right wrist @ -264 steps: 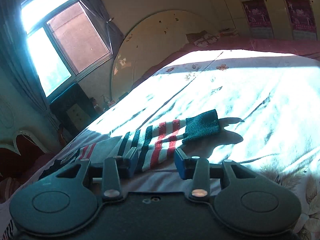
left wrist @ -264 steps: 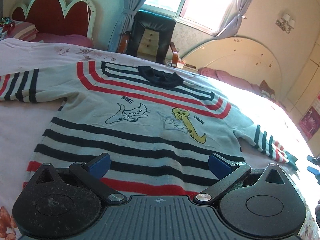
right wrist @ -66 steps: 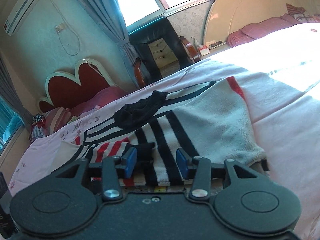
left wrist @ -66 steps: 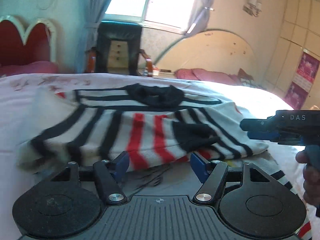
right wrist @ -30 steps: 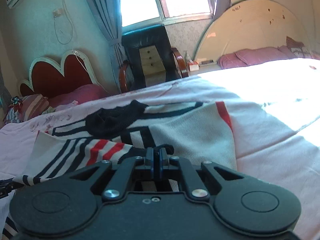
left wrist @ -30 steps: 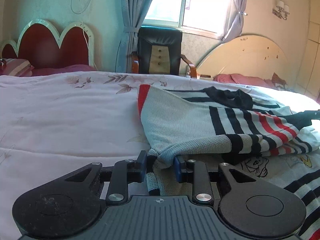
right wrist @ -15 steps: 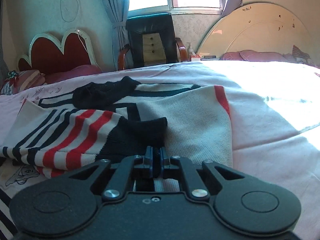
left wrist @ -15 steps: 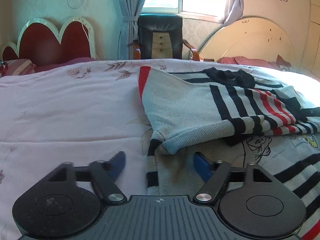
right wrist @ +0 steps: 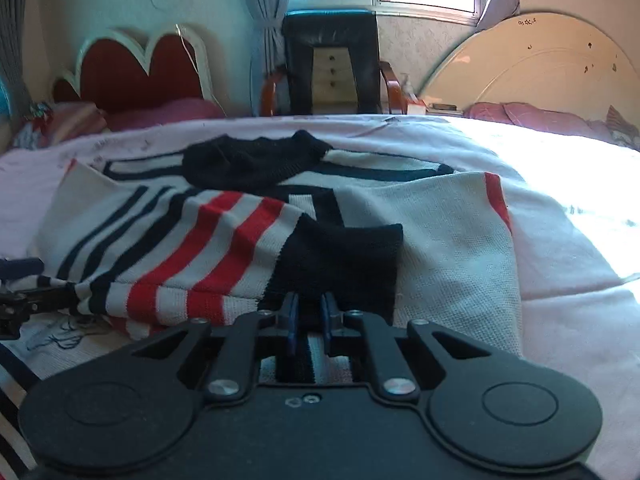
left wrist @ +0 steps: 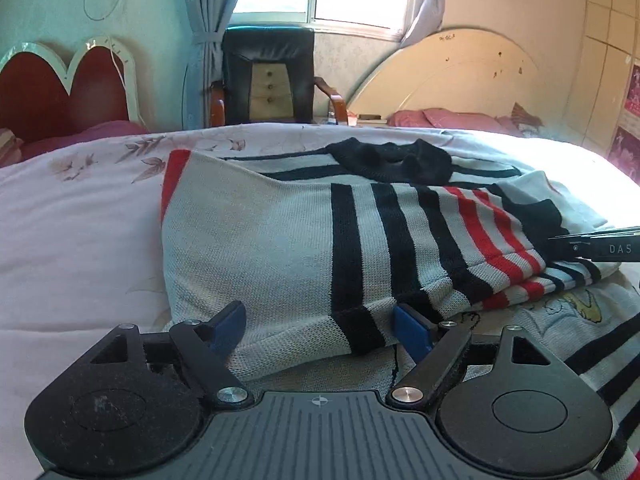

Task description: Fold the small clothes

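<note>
A grey knit sweater (left wrist: 260, 240) with black and red stripes lies on the bed, both sleeves folded across its chest under the black collar (left wrist: 392, 160). My left gripper (left wrist: 318, 324) stands open, and the left sleeve's folded edge lies loose between its blue pads (left wrist: 228, 320). In the right wrist view the sweater (right wrist: 452, 232) fills the middle. My right gripper (right wrist: 310, 312) has its jaws closing on the dark sleeve cuff (right wrist: 344, 256), low over the chest. Its side (left wrist: 592, 246) shows at the right edge of the left wrist view.
The pink flowered bedspread (left wrist: 80, 240) spreads out to the left and right of the sweater. Behind stand a red scalloped headboard (left wrist: 60, 92), a black chair (left wrist: 268, 76) under the window, and a second bed with a beige arched headboard (left wrist: 452, 76).
My left jaws opened and let go of the folded sleeve edge, and the hand slid along the sweater. The right gripper sank lower with the dark cuff still in its jaws.
</note>
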